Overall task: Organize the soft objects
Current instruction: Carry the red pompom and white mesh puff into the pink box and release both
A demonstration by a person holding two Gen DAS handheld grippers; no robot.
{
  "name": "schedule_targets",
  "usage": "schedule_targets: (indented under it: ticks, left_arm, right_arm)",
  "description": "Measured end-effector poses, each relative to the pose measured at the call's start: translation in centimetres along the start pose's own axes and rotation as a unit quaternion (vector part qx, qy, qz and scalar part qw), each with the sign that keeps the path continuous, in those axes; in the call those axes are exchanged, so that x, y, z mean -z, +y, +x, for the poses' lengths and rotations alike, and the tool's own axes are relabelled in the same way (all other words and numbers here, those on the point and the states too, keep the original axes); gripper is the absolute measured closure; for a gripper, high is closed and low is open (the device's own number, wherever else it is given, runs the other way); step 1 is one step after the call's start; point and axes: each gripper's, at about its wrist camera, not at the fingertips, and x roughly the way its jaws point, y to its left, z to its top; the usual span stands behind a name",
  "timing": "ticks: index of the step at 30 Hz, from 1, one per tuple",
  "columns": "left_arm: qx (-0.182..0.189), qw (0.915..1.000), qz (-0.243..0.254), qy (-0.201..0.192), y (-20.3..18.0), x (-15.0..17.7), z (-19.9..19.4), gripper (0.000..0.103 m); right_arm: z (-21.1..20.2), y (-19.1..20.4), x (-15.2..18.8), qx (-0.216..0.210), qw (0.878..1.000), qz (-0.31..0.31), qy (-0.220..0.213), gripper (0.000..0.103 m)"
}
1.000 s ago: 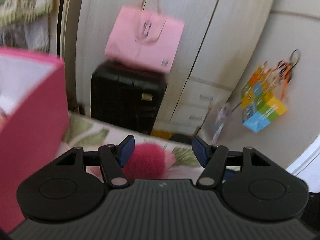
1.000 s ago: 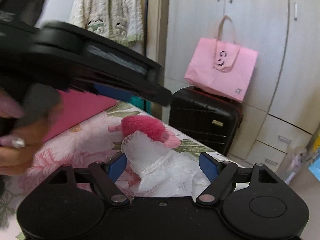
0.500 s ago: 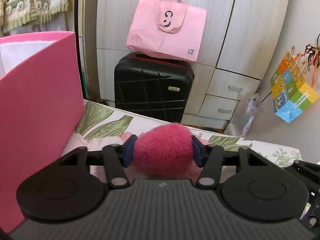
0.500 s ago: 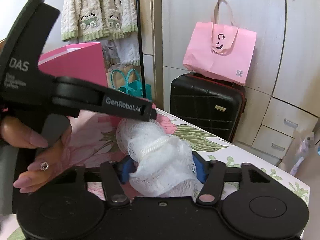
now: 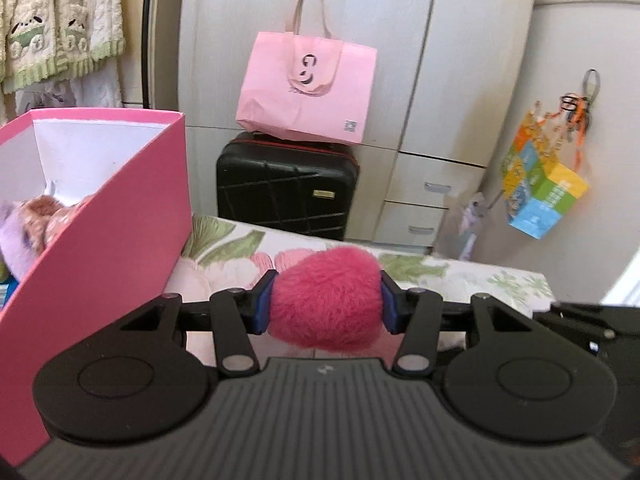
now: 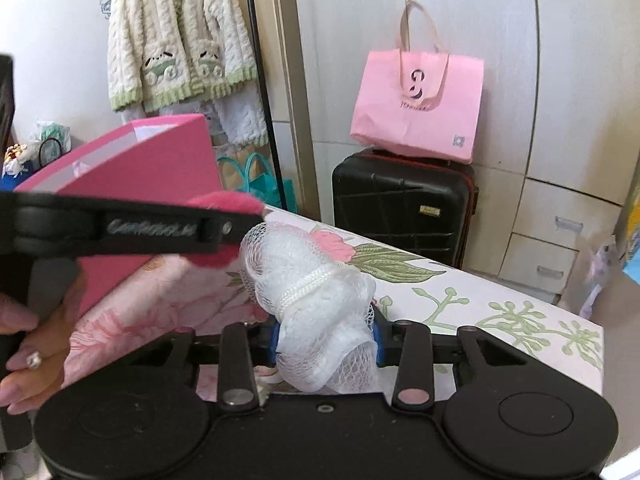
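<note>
Bedroom setting: pale wardrobe doors (image 5: 472, 60) at the back, a black suitcase (image 5: 286, 184) standing against them, a pink tote bag (image 5: 306, 92) resting on top of the suitcase. A cream knitted cardigan (image 6: 180, 40) hangs to the left; a multicoloured paper bag (image 5: 540, 192) hangs on the right wall.

Work surface: floral bedspread (image 6: 500, 300), pink blooms and green leaves.

Item 1: pink box (image 5: 104, 216), open-topped, white inside, on the bedspread at left. Contents partly visible: a lilac plush piece (image 5: 16, 240) and a peach fuzzy piece beside it.

Item 2: fuzzy pink pompom (image 5: 326, 304), clamped in the left gripper (image 5: 325, 306). Both blue pads press its sides; jaws have just been closing, now narrowed onto it. Position: above the bedspread, just right of the box.

Item 3: white mesh bath pouf (image 6: 316, 300), corded at the middle, pinched at its lower end in the right gripper (image 6: 326, 340). Jaws have just been closing, pads squeezing the mesh.

A hand (image 6: 28, 344) holds the left tool's grip.
</note>
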Motion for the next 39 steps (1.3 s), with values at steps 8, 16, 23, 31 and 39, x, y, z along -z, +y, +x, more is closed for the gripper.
schedule_targets:
  ticks: [8, 16, 23, 31, 39]
  left_arm:
    - [0.043, 0.9989, 0.014, -0.008, 0.8, 1.7, -4.7, 0.054]
    - [0.071, 0.9965, 0.022, -0.037, 1.9, 3.2, -10.5, 0.054]
    - [0.082, 0.9957, 0.033, -0.026, 2.9, 4.5, -14.2, 0.054]
    - [0.114, 0.9933, 0.017, 0.007, 5.3, 6.9, -16.7, 0.054]
    - [0.112, 0.9928, 0.040, 0.010, 7.9, 8.2, -19.2, 0.054]
  right_arm:
    - [-3.3, 2.6, 0.7, 0.029, 1.000, 0.007, -0.001, 0.059]
    - [-6.6, 4.5, 2.1, 0.044, 0.998, 0.034, -0.015, 0.059]
    - [-9.3, 6.5, 3.0, 0.064, 0.997, 0.047, -0.020, 0.058]
    - [-10.6, 9.1, 4.2, 0.055, 0.997, 0.052, 0.007, 0.058]
    - [-12.0, 12.8, 6.3, 0.039, 0.998, 0.047, 0.032, 0.058]
